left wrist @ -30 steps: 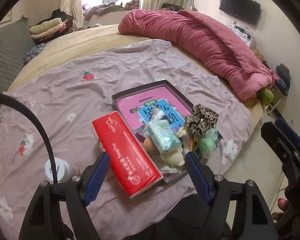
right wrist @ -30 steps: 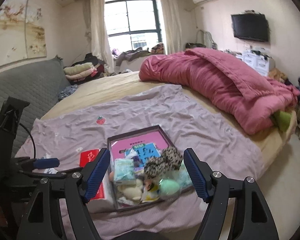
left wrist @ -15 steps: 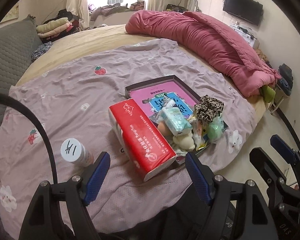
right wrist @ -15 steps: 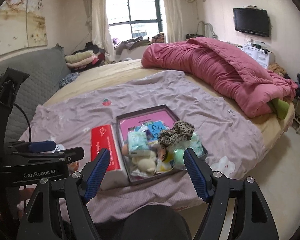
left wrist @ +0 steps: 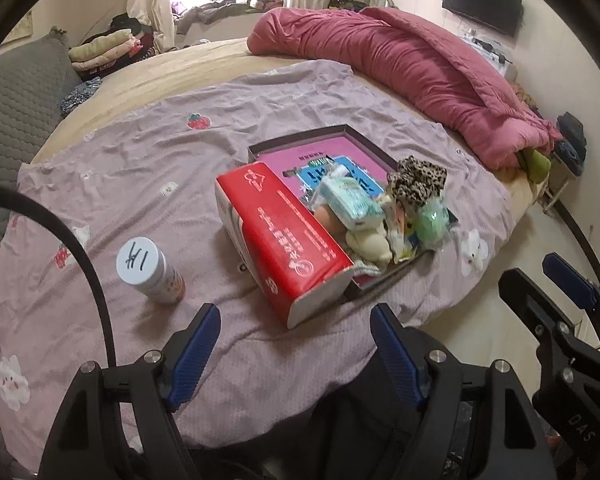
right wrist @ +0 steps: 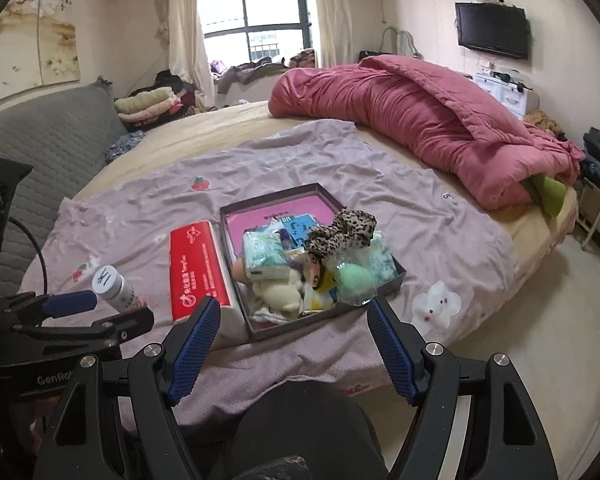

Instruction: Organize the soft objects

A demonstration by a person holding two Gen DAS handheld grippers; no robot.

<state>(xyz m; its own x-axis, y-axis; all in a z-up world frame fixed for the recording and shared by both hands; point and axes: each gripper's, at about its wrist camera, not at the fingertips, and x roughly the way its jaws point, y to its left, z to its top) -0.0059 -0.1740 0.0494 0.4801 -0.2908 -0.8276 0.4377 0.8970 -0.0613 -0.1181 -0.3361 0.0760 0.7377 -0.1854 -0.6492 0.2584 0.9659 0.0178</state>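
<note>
Grippers, left [left wrist: 294, 344] and right [right wrist: 293, 336], both spread, empty, pulled farther back from box [right wrist: 396, 270].

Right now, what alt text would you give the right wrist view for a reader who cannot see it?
The open right gripper hovers empty above a bed's near edge, facing a dark shallow box heaped with soft items, a leopard-print scrunchie on top. A red tissue pack lies against the box's left side; left of it stand a white-capped bottle and the left gripper.
</note>
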